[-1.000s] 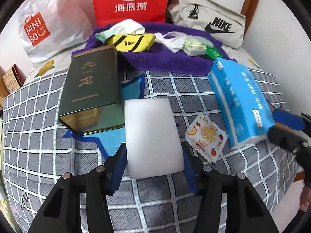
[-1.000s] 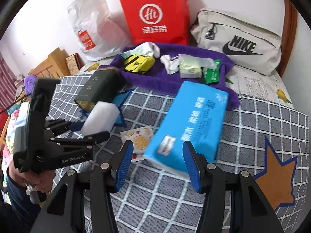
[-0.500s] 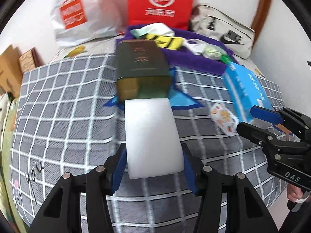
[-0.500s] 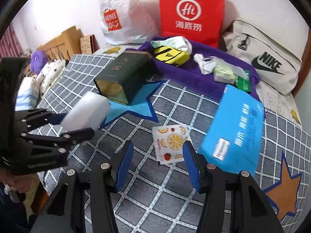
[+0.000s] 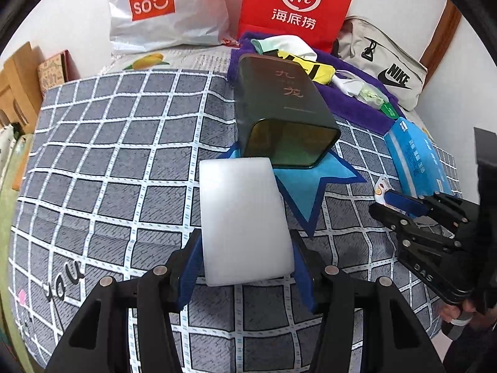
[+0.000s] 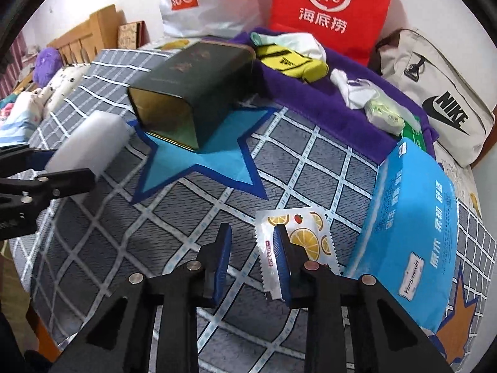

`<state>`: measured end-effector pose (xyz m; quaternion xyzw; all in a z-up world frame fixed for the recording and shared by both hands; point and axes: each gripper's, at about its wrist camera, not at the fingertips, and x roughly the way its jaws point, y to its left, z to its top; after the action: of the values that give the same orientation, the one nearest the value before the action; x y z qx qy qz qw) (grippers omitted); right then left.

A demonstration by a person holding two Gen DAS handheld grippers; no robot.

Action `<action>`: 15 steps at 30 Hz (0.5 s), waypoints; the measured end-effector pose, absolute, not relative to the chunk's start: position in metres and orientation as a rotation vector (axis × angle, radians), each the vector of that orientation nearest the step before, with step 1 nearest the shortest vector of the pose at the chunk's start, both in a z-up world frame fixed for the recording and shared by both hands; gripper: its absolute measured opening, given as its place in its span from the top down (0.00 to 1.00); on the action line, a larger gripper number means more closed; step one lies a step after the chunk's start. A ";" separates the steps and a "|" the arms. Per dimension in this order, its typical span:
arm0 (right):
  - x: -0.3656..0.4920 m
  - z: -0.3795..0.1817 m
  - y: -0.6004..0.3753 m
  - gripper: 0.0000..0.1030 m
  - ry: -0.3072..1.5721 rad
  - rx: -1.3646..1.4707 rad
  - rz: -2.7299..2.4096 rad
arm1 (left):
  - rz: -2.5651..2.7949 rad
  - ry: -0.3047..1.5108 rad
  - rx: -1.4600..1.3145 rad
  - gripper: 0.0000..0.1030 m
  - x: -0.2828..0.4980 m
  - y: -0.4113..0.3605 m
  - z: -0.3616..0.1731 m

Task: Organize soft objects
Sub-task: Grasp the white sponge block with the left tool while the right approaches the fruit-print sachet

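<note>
The white foam block (image 5: 245, 220) is a smooth, rounded-cornered rectangular slab, matte and slightly translucent at its edges. The left hand-held gripper (image 5: 245, 267) clamps it by its long sides between blue pads, holding it above the bed (image 5: 93, 161), just in front of the open mouth of a dark green tin (image 5: 279, 108) that lies on its side on a blue star patch (image 5: 310, 186).

The right hand-held gripper (image 6: 253, 261) has just been narrowing its jaws, which stand partly apart with nothing between them. Its right finger overlaps the left edge of a fruit-print sachet (image 6: 298, 242) that lies flat beside a blue tissue pack (image 6: 410, 227); whether the finger touches the sachet is hard to tell.

The bed wears a grey quilt with a white grid. Along the wall sit a purple towel (image 6: 326, 105) with small cloth items, a red paper bag (image 6: 329, 9), a white Miniso bag (image 6: 198, 3) and a beige Nike bag (image 6: 435, 93).
</note>
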<state>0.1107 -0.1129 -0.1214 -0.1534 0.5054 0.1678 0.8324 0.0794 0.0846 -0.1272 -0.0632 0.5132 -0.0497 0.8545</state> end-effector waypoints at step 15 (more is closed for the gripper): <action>0.099 -0.115 -0.101 1.00 1.048 -0.324 0.406 | -0.150 1.083 -0.188 0.50 0.082 0.093 -0.134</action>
<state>0.0991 -0.1007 -0.1150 -0.1531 0.4945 0.1916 0.8339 0.0824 0.0935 -0.1343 -0.0892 0.5143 -0.0712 0.8500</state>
